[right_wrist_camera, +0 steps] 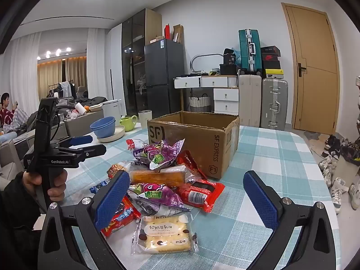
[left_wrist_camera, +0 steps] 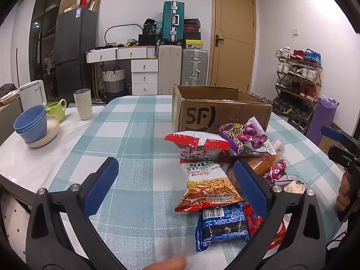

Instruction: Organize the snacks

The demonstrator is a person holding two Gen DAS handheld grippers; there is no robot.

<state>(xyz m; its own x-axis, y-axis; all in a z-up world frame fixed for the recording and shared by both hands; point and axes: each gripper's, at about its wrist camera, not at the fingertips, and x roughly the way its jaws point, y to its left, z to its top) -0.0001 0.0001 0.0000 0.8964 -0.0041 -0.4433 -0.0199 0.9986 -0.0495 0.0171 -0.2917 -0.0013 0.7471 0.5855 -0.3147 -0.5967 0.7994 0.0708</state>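
A pile of snack packets lies on the checked tablecloth in front of an open cardboard box point(left_wrist_camera: 220, 114) point(right_wrist_camera: 198, 139). In the left wrist view I see a red-and-white bag point(left_wrist_camera: 198, 146), a purple bag point(left_wrist_camera: 247, 139), a noodle-snack bag point(left_wrist_camera: 209, 184) and a blue packet point(left_wrist_camera: 221, 227). My left gripper point(left_wrist_camera: 175, 163) point(right_wrist_camera: 90, 145) hovers open just left of the pile. The right wrist view shows a cracker packet point(right_wrist_camera: 165, 234), a red packet point(right_wrist_camera: 198, 193) and an orange cake bar point(right_wrist_camera: 157, 177). My right gripper point(right_wrist_camera: 186, 175) point(left_wrist_camera: 333, 142) is open over the pile's near side, holding nothing.
Stacked blue bowls point(left_wrist_camera: 31, 123), a green mug point(left_wrist_camera: 56, 109) and a cream tumbler point(left_wrist_camera: 83, 104) stand at the table's left end. A shoe rack point(left_wrist_camera: 297, 78) is beyond the right edge. A person point(right_wrist_camera: 6, 112) sits far left on a sofa.
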